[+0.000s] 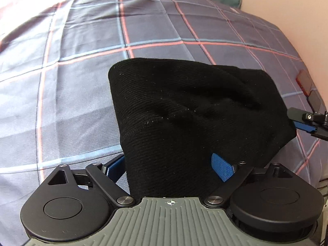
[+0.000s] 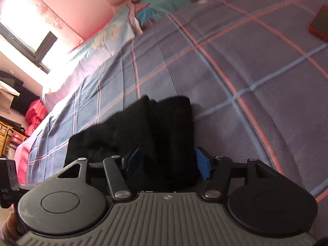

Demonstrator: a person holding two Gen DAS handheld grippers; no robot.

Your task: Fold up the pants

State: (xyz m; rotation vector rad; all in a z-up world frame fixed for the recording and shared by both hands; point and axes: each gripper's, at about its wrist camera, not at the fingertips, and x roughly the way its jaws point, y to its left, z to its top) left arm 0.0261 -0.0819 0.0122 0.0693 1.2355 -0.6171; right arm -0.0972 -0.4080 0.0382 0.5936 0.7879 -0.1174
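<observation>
The black pants lie folded into a thick bundle on the plaid bedsheet. My left gripper has its blue fingers wide apart around the near end of the bundle, which fills the gap between them. My right gripper holds the other side of the pants between its blue pads; it also shows at the right edge of the left wrist view. Whether either grip is tight is hidden by the cloth.
A red phone lies on the sheet at the right, also in the left wrist view. Pillows lie at the far end. A window and stacked clothes are off the left bed edge.
</observation>
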